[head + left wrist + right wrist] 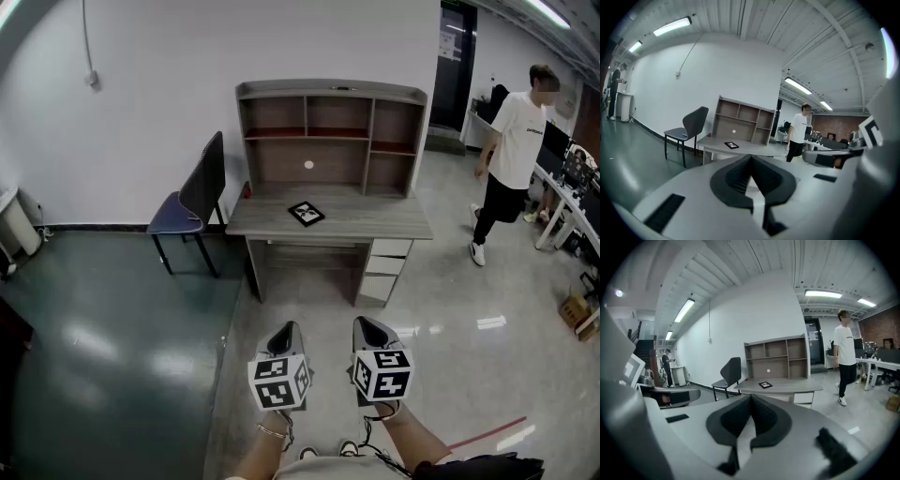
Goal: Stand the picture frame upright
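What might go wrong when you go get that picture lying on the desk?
1. The picture frame lies flat on the desk, so the jaws may slide it along instead of lifting an edge.
2. A person in a white shirt is off to the desk's right side; you might bump into them.

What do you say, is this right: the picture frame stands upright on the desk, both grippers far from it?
No: the head view shows the picture frame lying flat on the desk, not upright. The left gripper and right gripper are indeed far from it.
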Action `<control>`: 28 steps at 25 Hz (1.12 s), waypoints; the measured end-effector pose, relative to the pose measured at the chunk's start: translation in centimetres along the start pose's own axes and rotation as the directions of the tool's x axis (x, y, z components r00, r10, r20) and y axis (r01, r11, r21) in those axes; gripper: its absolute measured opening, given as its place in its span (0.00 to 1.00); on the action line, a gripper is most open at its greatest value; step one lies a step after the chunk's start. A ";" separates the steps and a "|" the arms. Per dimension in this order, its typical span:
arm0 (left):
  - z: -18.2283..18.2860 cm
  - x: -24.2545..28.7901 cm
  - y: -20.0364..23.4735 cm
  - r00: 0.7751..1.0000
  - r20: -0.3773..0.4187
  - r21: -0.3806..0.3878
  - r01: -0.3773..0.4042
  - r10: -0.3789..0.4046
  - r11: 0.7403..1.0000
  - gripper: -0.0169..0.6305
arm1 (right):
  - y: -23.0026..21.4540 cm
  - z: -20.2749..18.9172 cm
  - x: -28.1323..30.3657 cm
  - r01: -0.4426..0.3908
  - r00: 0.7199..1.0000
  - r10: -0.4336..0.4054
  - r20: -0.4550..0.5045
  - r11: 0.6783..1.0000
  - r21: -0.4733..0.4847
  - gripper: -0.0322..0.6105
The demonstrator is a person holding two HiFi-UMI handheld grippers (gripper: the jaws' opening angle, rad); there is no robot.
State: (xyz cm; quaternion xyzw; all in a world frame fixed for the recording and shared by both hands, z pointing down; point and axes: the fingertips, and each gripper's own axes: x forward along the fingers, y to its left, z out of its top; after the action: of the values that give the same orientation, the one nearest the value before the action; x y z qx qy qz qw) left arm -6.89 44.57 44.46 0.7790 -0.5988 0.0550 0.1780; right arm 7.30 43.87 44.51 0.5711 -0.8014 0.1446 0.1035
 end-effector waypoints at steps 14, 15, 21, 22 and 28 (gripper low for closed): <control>0.3 -0.3 2.1 1.000 -0.017 0.028 0.017 -0.017 0.999 0.05 | 1.6 0.3 1.1 0.004 1.000 -0.004 0.013 0.999 0.043 0.10; 0.3 -0.3 2.3 1.000 -0.018 0.030 0.020 -0.019 0.999 0.05 | 1.8 0.3 1.1 0.009 1.000 -0.010 0.015 0.999 0.045 0.10; -0.3 0.2 3.8 0.999 -0.039 0.015 0.017 -0.016 1.000 0.05 | 1.8 -0.8 1.6 0.027 1.000 -0.027 -0.008 0.998 0.054 0.10; -0.6 0.4 3.9 0.999 -0.045 0.013 0.018 -0.018 1.000 0.05 | 1.6 -1.1 1.8 0.032 0.999 -0.032 -0.014 0.998 0.060 0.10; -0.9 2.6 4.5 0.998 -0.067 -0.003 0.023 -0.023 1.000 0.05 | 0.2 -1.3 3.7 0.046 0.999 -0.043 -0.029 0.995 0.085 0.10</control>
State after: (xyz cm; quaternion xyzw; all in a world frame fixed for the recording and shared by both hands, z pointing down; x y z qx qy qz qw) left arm -10.31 41.55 47.01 0.7832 -0.5837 0.0784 0.1994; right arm 5.92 41.14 46.92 0.5907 -0.7800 0.1844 0.0930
